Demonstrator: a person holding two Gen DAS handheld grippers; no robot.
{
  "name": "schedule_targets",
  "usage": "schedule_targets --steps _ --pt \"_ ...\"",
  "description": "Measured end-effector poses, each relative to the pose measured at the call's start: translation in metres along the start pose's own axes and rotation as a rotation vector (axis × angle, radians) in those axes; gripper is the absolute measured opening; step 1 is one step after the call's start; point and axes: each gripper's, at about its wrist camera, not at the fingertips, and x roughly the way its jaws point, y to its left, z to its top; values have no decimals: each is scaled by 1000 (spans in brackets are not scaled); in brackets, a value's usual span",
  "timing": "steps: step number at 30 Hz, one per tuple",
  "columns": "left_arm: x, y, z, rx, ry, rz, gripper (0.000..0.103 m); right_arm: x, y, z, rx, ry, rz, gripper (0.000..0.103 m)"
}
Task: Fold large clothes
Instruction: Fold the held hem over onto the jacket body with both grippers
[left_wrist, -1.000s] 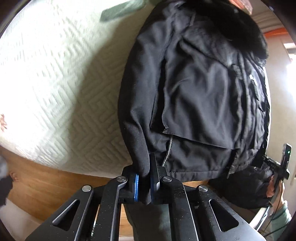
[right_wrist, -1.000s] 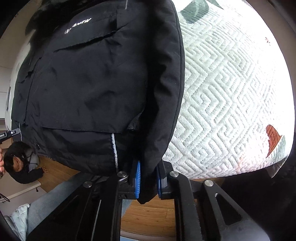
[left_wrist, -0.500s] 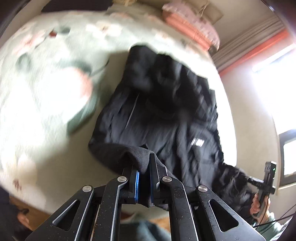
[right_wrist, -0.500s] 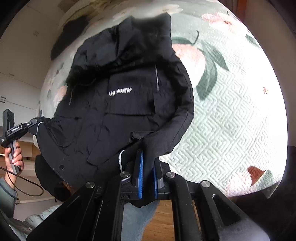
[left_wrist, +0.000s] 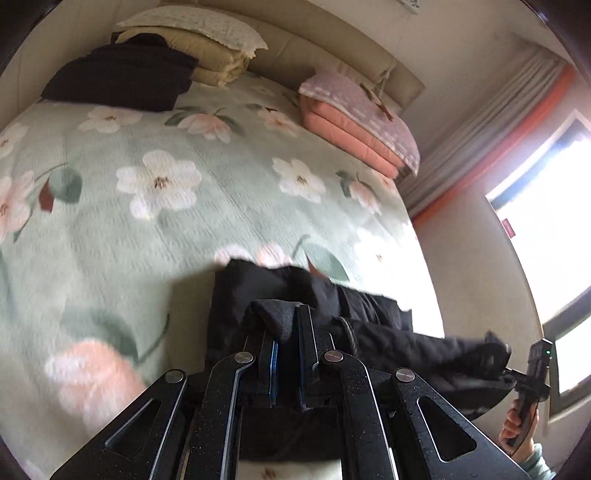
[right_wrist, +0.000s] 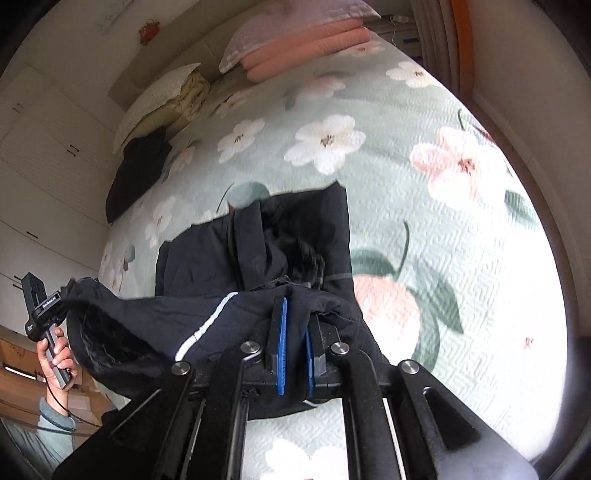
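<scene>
The black jacket (right_wrist: 255, 240) lies doubled on the floral bedspread (right_wrist: 424, 229) — its hem, white stripe showing, pinched in both the left gripper (left_wrist: 286, 332) and right gripper (right_wrist: 295, 325), jaws nearly closed.

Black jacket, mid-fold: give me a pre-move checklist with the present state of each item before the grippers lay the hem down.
1. Left gripper pinches the black jacket hem: ok, fabric sits between the pads.
2. Right gripper pinches the hem: ok, cloth bunches between the blue pads.
3. Hem lifted over the jacket body: ok, it spans between both grippers above the part lying on the bedspread.
4. Landing area ahead free of other things: ok; the folded dark garment and pink bedding lie apart, by the headboard.
5. Sleeves tucked inside: cannot tell.
6. Lower layer flat: not ok, wrinkled.
</scene>
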Motion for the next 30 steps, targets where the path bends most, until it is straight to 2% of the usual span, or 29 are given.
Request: schedule_targets --steps 2,5,8,11,15,17,21,24,27,30 --pt "36 13 21 -35 -3 1 9 25 -3 26 18 -3 -20 11" --pt "94 32 33 -81 29 53 9 93 -10 53 47 22 -67 11" --pt "148 56 31 -132 111 106 10 157 -23 63 66 111 -126 11" --pt "174 78 22 -166 177 74 12 195 -32 54 83 172 -144 11" --pt "172 86 26 -159 238 6 14 180 -36 53 65 203 -122 13" --pt "167 86 35 -141 295 -28 15 171 -36 57 57 222 -100 16" --pt "144 81 54 -90 346 -114 19 146 -32 63 41 253 -61 21" --pt "132 82 69 -96 418 -163 19 129 -23 66 16 249 -37 24" --pt "122 78 76 -96 491 -173 19 114 -12 68 -19 236 -26 25" --pt "110 70 78 -62 525 -194 21 104 -12 70 10 244 35 33"
